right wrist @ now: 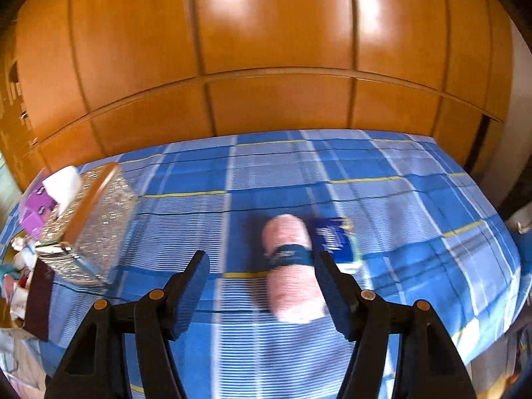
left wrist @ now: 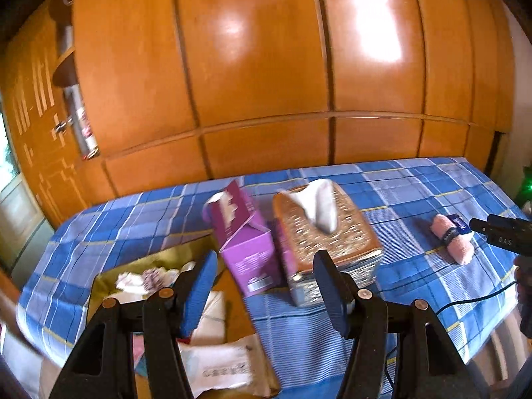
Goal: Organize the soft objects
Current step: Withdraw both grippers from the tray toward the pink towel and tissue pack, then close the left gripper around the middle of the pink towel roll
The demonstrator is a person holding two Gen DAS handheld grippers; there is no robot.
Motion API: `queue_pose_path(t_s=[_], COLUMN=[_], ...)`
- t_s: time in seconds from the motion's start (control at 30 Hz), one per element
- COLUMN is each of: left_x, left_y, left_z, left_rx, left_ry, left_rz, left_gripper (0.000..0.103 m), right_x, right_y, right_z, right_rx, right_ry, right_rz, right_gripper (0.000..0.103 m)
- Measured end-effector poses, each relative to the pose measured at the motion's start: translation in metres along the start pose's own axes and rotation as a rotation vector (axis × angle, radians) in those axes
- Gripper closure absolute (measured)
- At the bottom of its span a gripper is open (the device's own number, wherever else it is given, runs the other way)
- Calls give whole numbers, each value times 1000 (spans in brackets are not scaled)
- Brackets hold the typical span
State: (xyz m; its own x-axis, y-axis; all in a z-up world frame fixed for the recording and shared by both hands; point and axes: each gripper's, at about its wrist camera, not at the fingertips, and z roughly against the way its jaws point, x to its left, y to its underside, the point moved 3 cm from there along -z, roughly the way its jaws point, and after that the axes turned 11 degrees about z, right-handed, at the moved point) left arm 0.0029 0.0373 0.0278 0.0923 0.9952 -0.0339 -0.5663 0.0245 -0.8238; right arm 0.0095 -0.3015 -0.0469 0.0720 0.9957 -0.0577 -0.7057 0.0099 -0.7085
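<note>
Tissue box (left wrist: 327, 229) holds white tissue (left wrist: 321, 204); purple carton (left wrist: 244, 236) beside it. Rolled pink towel (right wrist: 292, 269) on bed (right wrist: 415, 199). Left hand-held gripper (left wrist: 266, 294), right hand-held gripper (right wrist: 262, 294): jaws wide, empty.

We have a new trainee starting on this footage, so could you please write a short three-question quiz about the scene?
1. True or false: the right gripper is shut on the pink towel roll.
2. What sticks out of the glittery box?
3. The purple box is: A) upright, B) tilted, C) crushed flat.

Key: 1. False; it is open, the roll lying on the checked sheet. 2. A white tissue. 3. B.
</note>
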Motion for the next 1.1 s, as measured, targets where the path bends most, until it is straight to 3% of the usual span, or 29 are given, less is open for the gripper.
queue_pose_path(t_s=[0.57, 0.87, 1.1], left_x=[-113, -169, -191], left_y=[-16, -6, 6], left_z=[-28, -49, -70], left_rx=[38, 94, 172], left_ry=[183, 261, 288], left_rz=[-192, -269, -279], left_gripper=[42, 42, 42], right_x=[-81, -98, -107], right_y=[42, 50, 61], right_z=[-2, -7, -16], right_rx=[41, 81, 139], right_ry=[132, 175, 208], right_rz=[-191, -224, -246], right_gripper=[37, 37, 37])
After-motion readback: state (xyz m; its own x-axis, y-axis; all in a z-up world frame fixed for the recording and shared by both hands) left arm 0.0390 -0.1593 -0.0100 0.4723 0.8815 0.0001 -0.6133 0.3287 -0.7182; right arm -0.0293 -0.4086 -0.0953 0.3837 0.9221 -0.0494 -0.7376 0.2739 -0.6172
